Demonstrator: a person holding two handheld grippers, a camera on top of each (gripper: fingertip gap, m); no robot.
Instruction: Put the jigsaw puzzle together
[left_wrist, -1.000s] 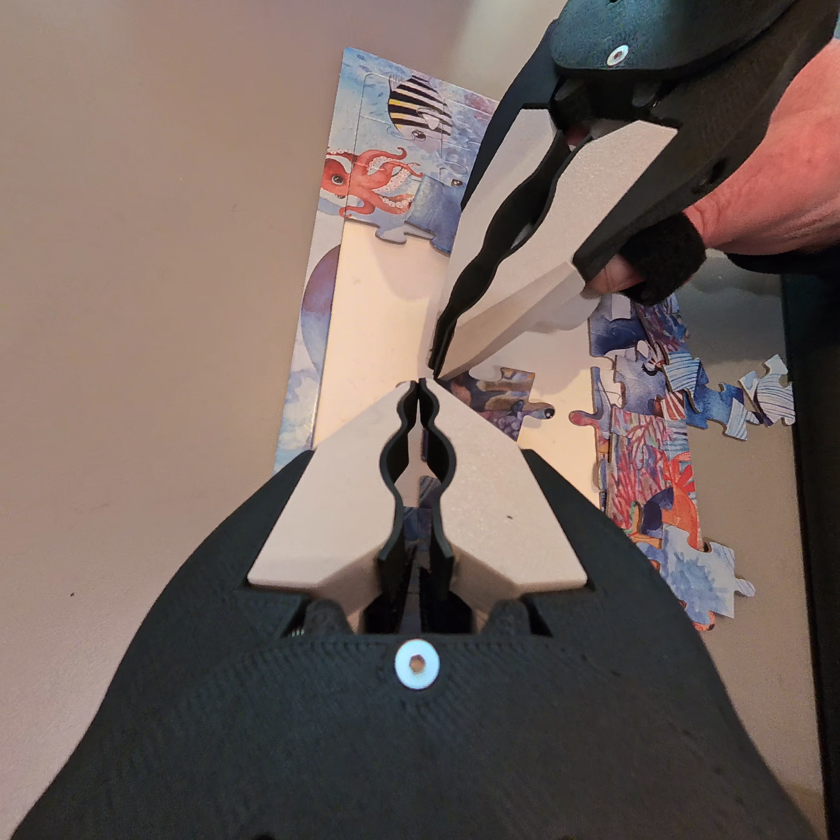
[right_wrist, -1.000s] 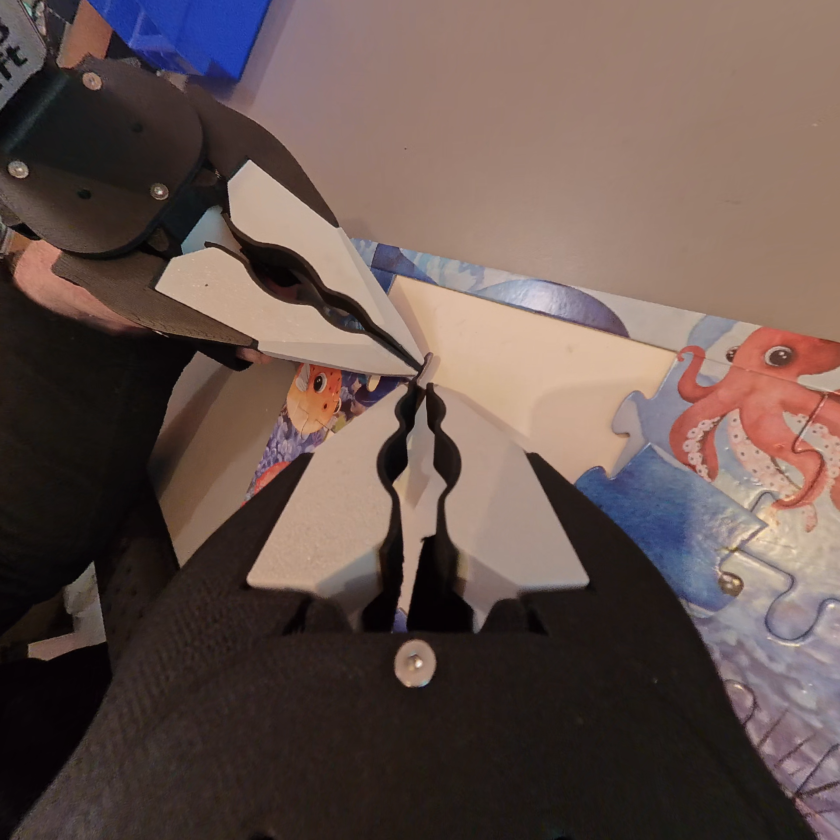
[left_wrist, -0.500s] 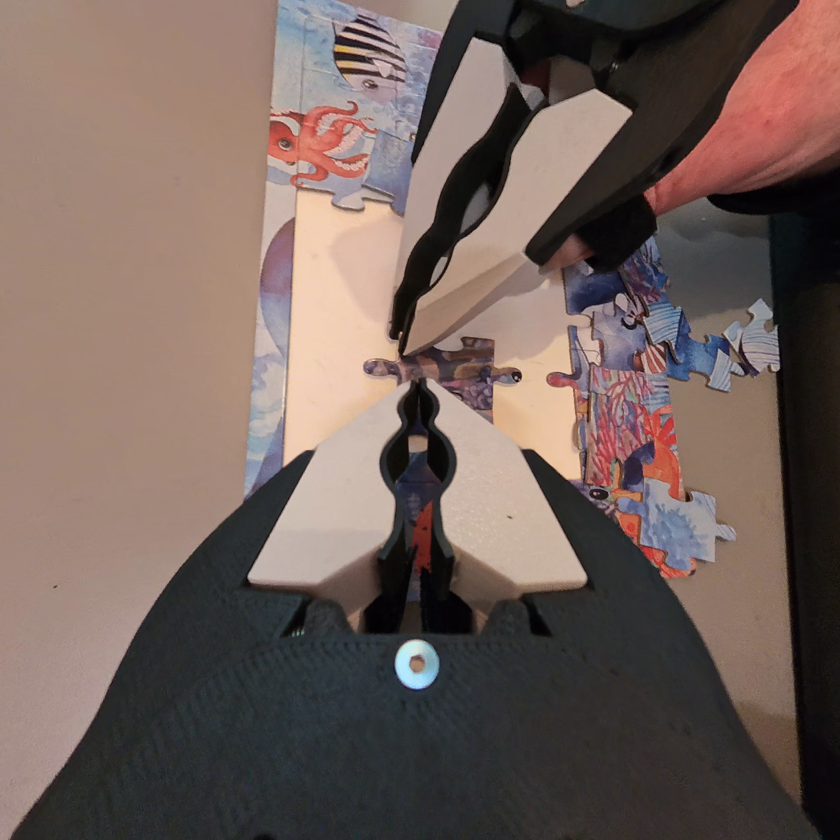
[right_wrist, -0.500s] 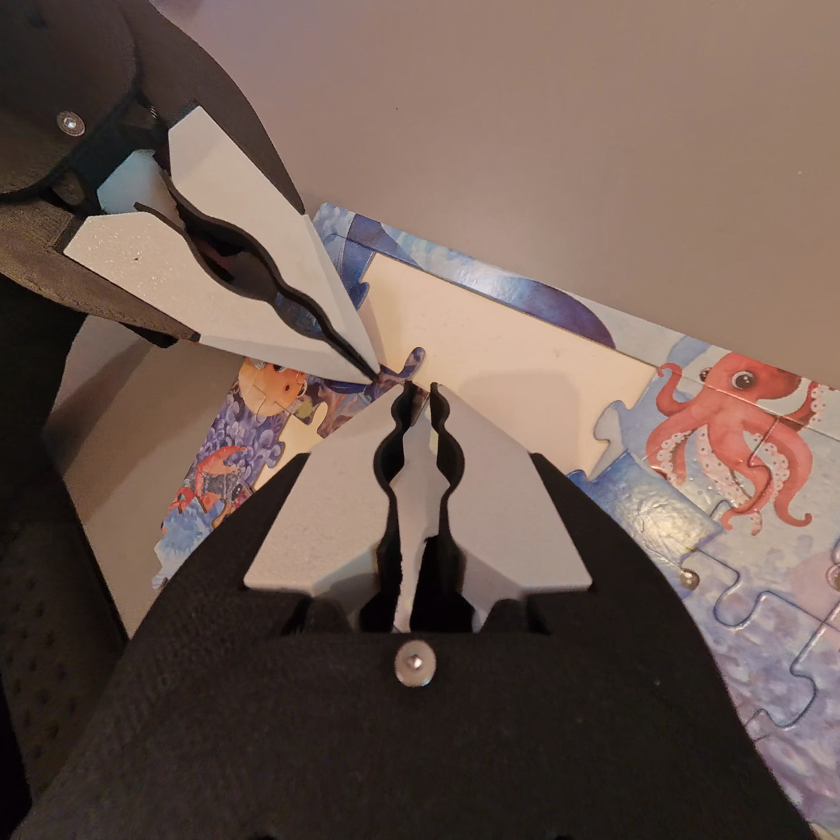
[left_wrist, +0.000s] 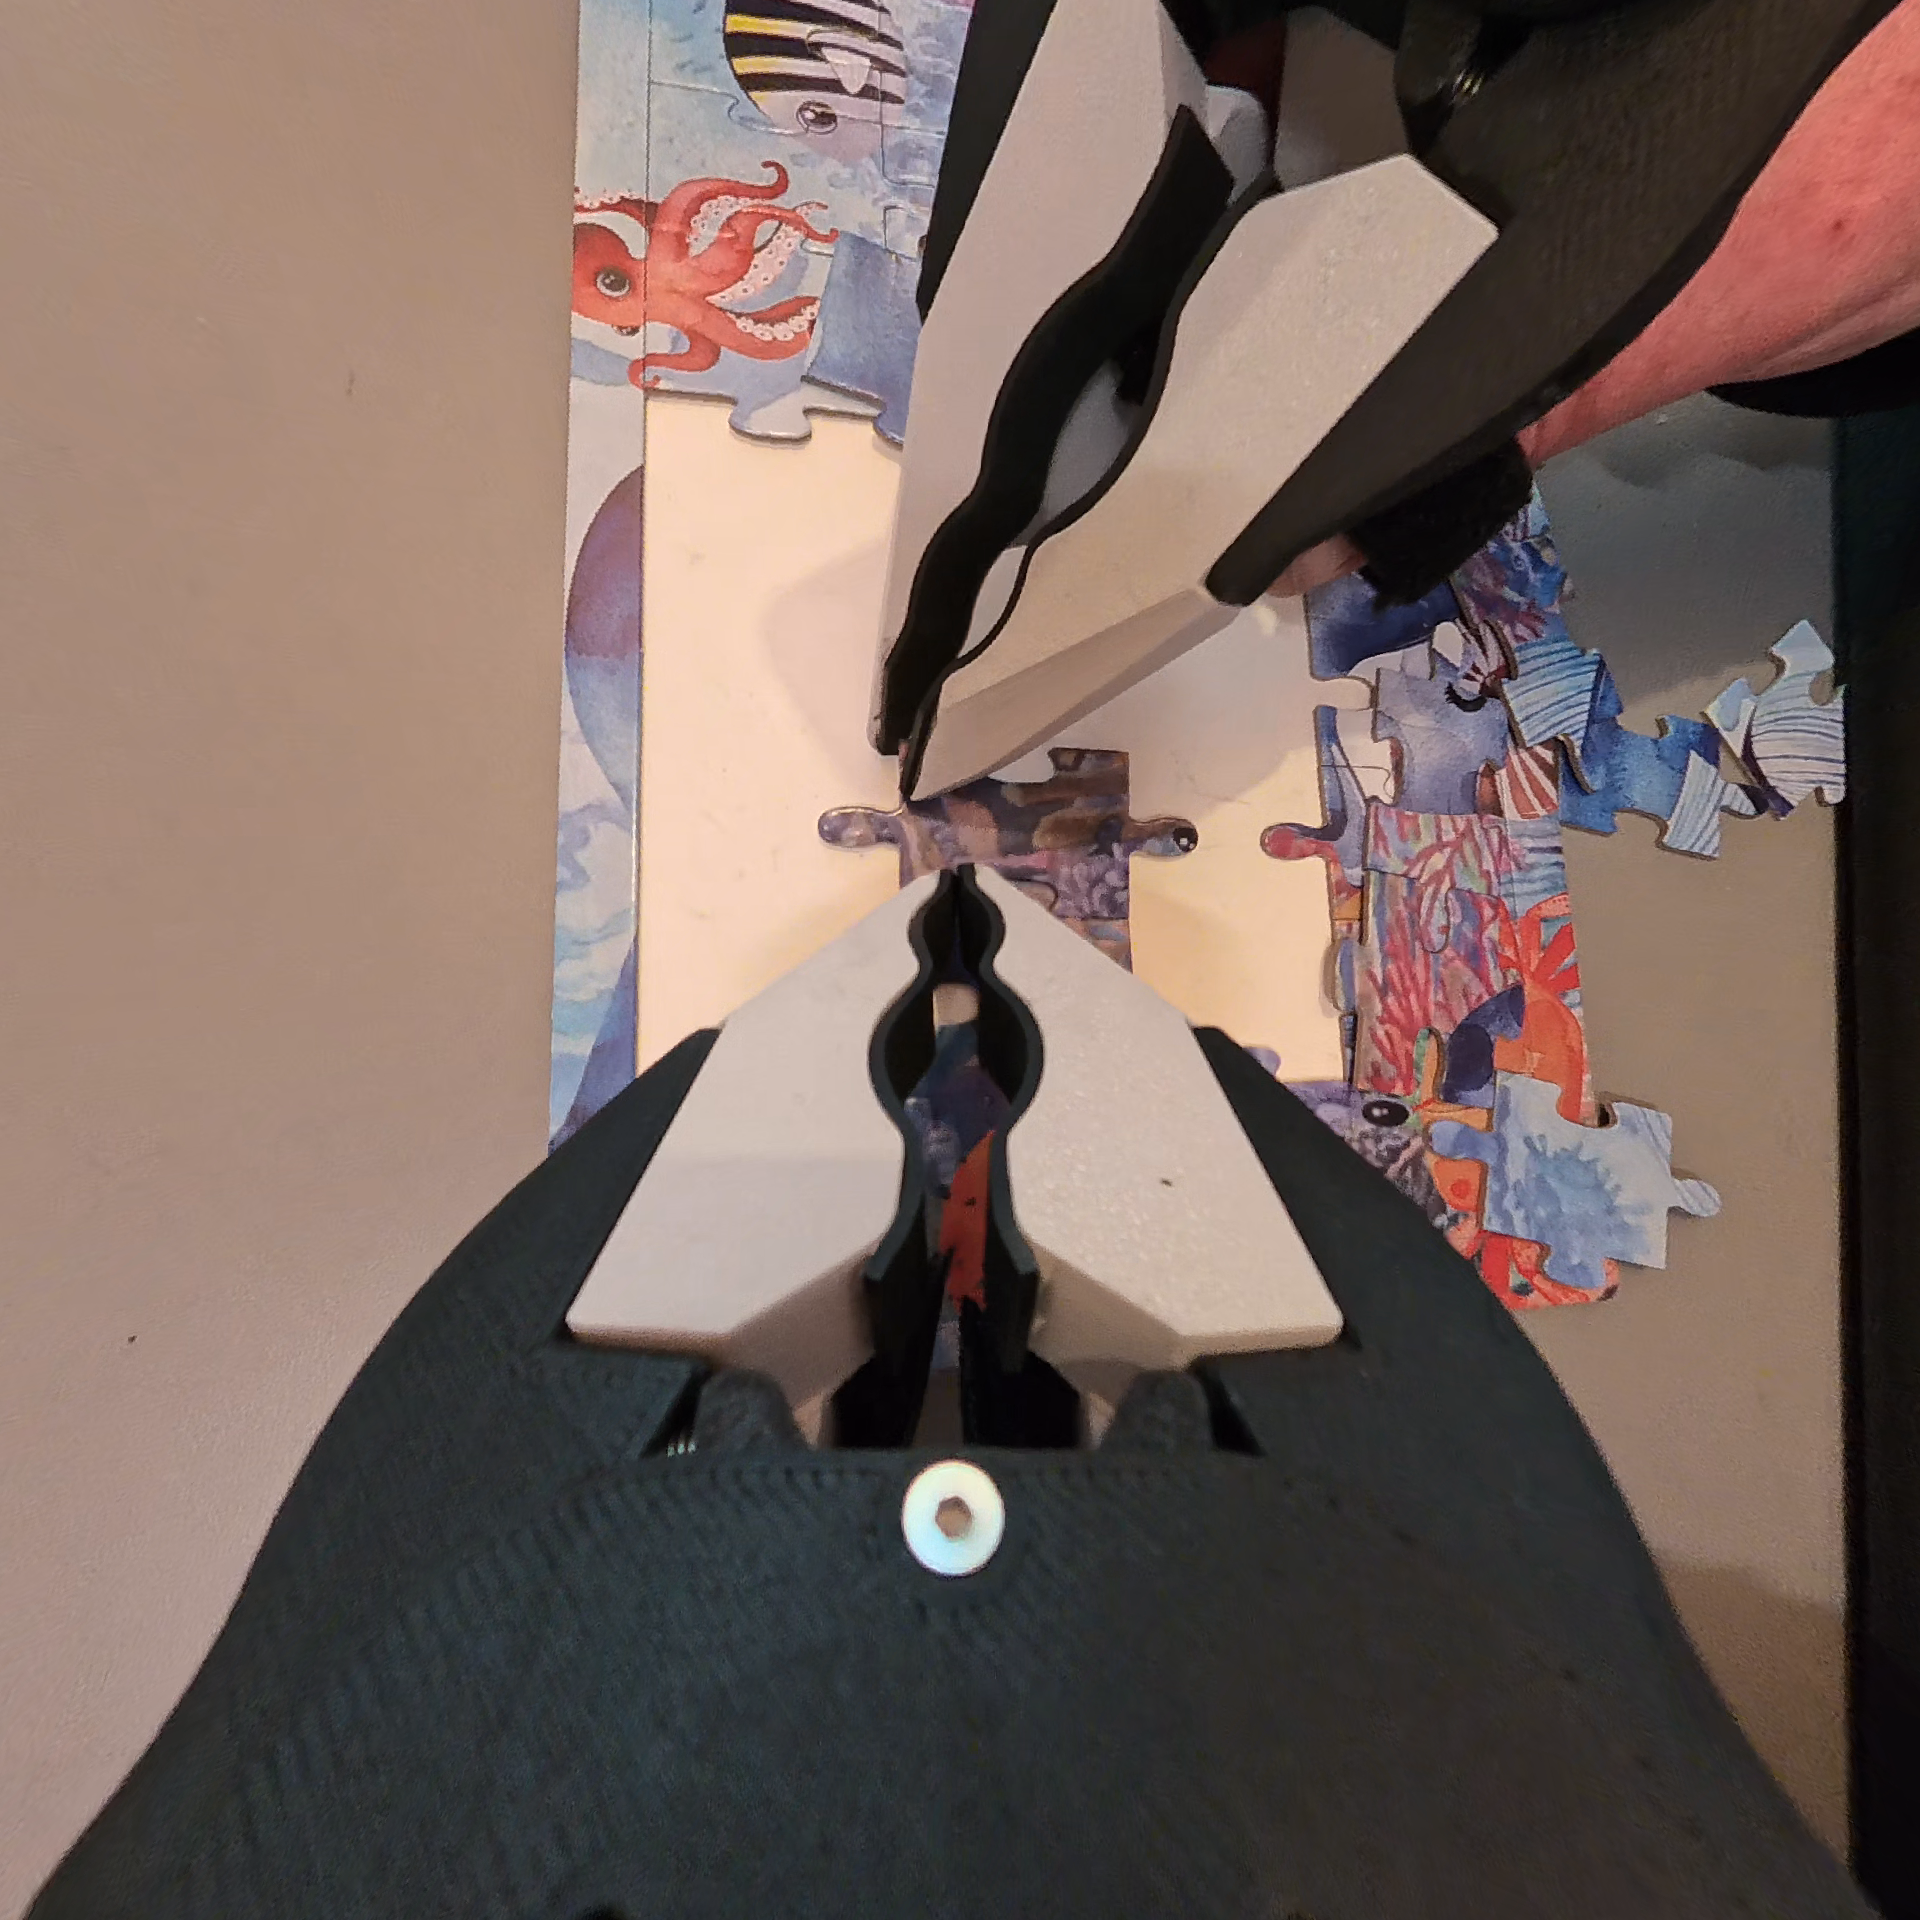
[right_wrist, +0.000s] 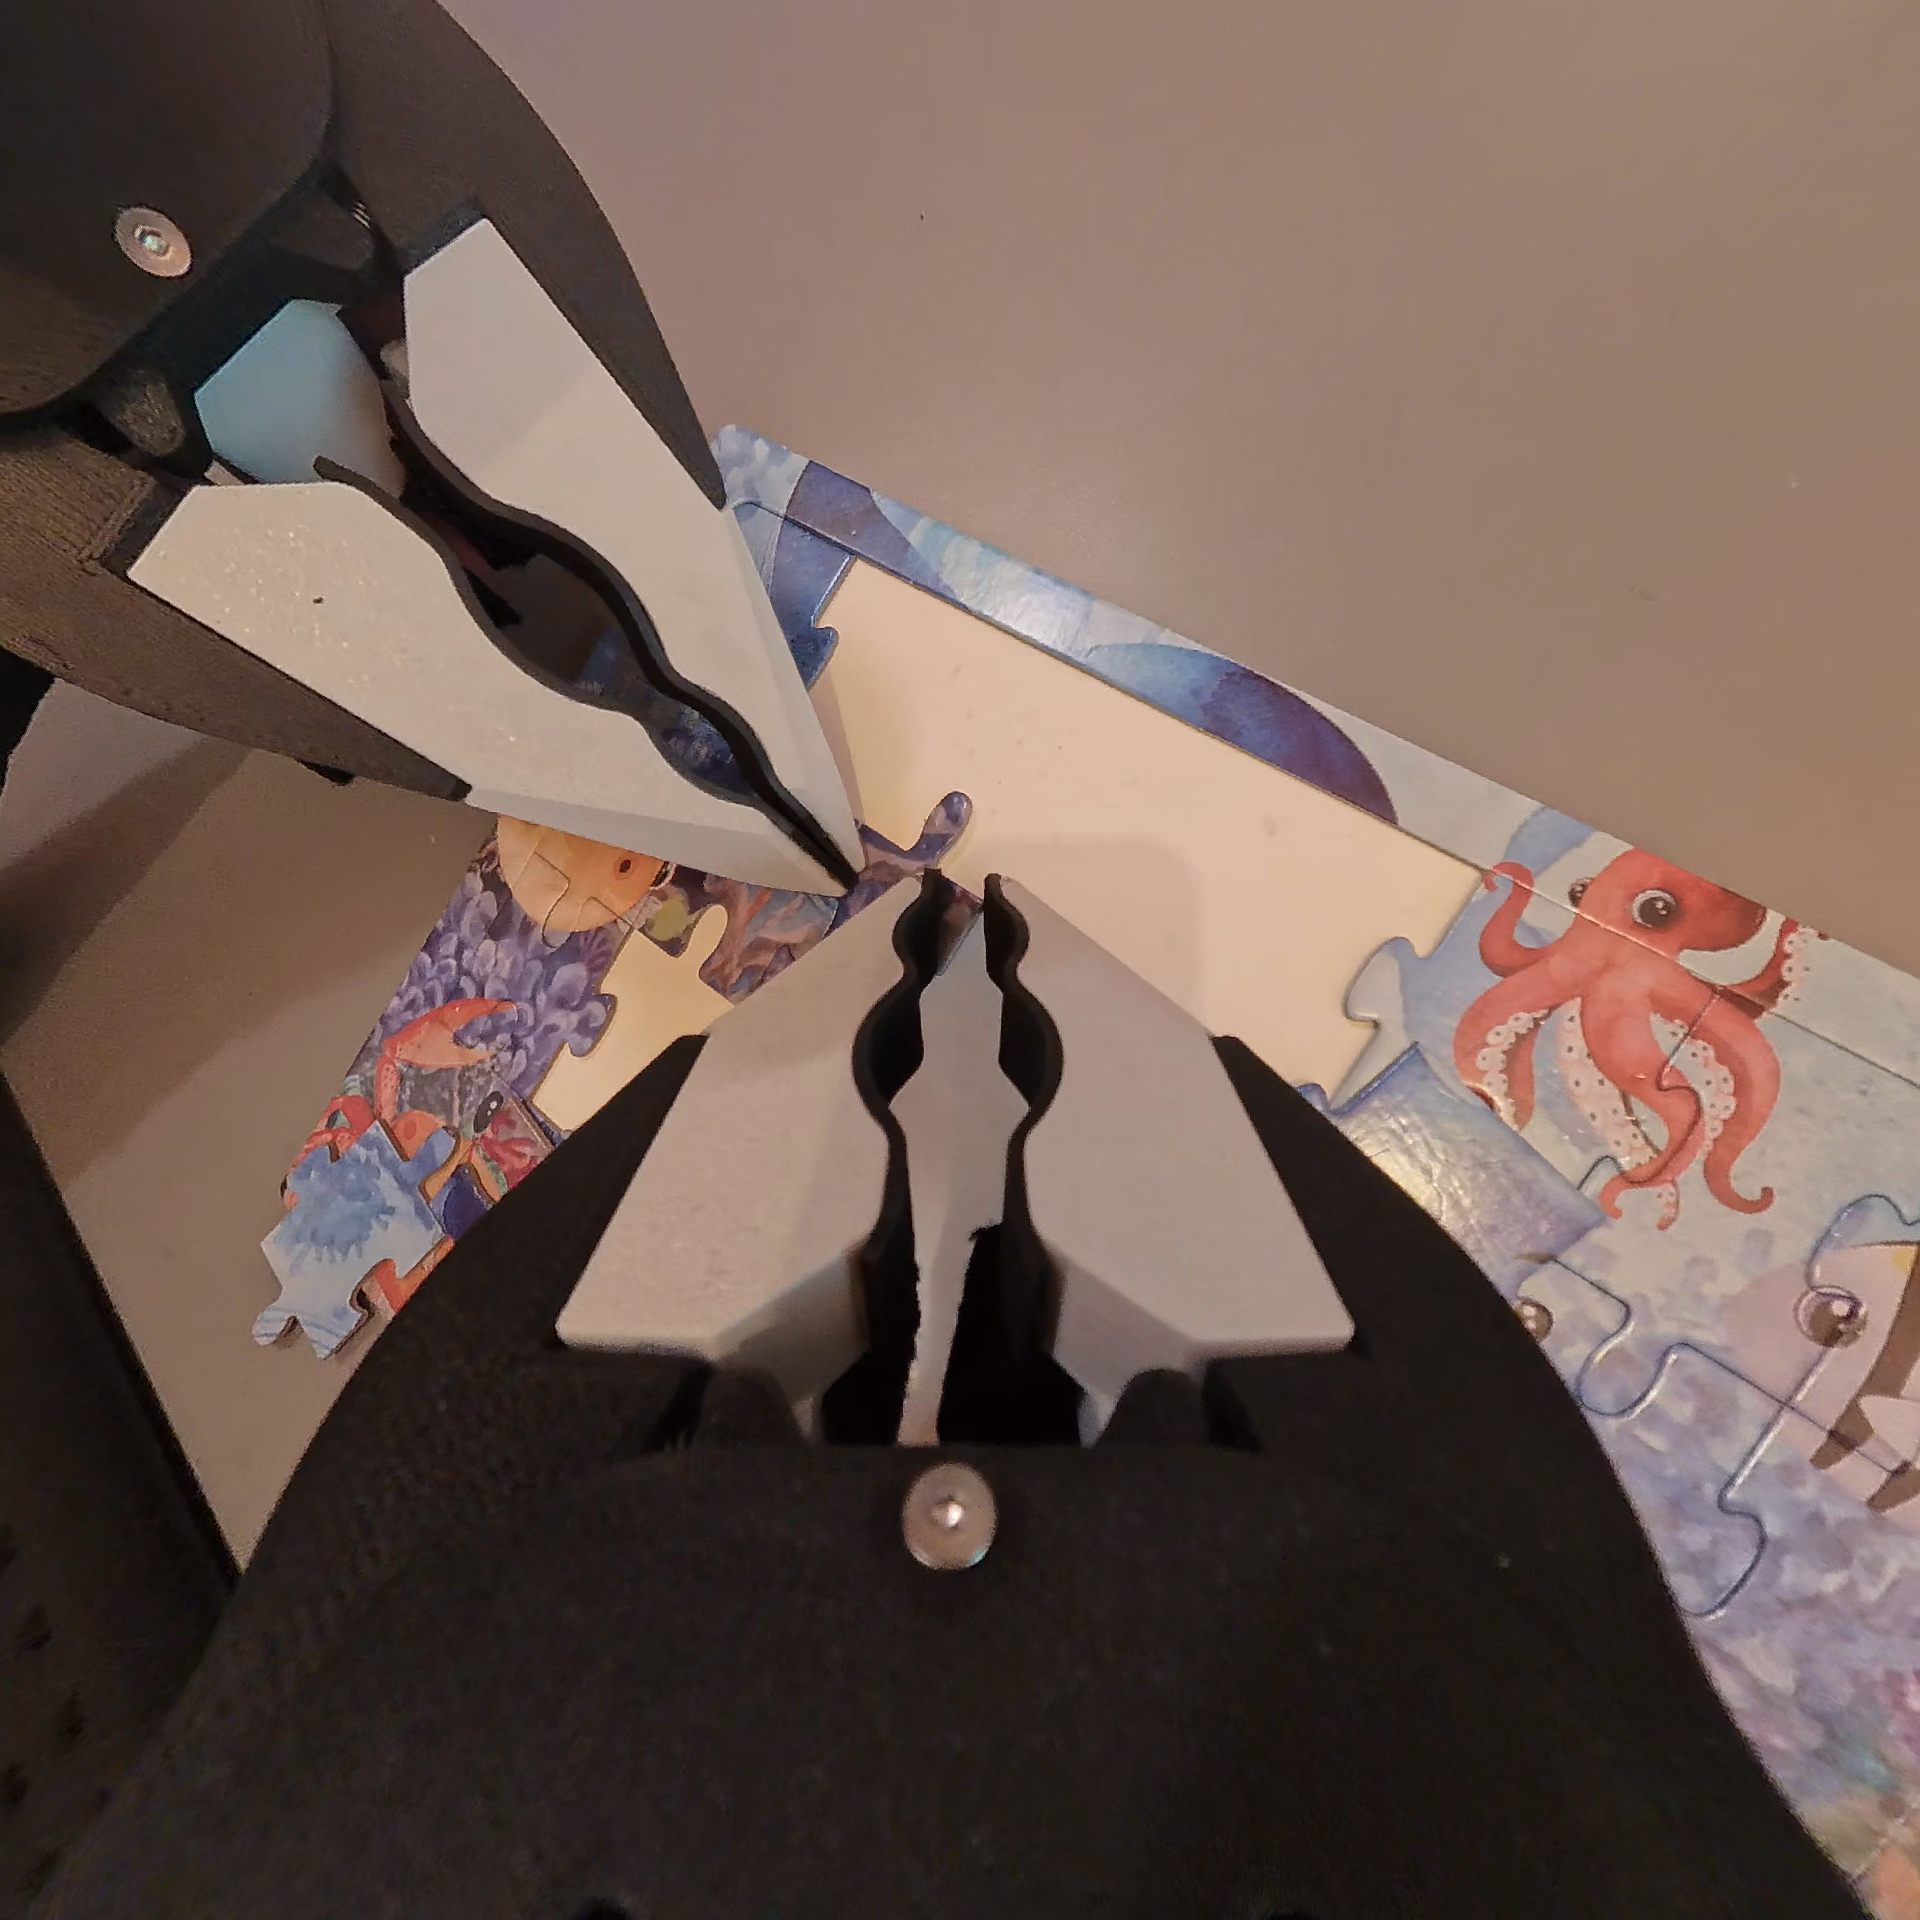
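A purple jigsaw piece (left_wrist: 1039, 831) lies flat on the cream base of the puzzle tray (left_wrist: 748, 623). My left gripper (left_wrist: 954, 878) is shut, with its tips on the piece's near edge. My right gripper (left_wrist: 902, 764) comes in from the upper right, with its tips at the piece's far left corner. In the right wrist view my right gripper (right_wrist: 961, 883) has its jaws a narrow gap apart, with nothing between them. There the left gripper (right_wrist: 847, 871) is shut and touches the piece (right_wrist: 945, 821). An assembled octopus section (left_wrist: 707, 281) fills the tray's far end.
Joined coral pieces (left_wrist: 1455, 935) sit along the tray's right side. Loose blue pieces (left_wrist: 1714, 748) lie on the table beyond them. An orange fish section (right_wrist: 582, 873) and a crab section (right_wrist: 436, 1049) show near the left gripper. A hand (left_wrist: 1766, 260) holds the right gripper. A dark edge (left_wrist: 1881, 1039) runs down the right. Only a small space, under 4 cm, lies between the two pairs of fingers. My right gripper's tips are some 10 cm from the assembled octopus section (left_wrist: 707, 281).
Both grippers have moved along the tray, tips still together. The purple piece now shows flat on the base with its left knob clear. The right jaws have parted slightly.
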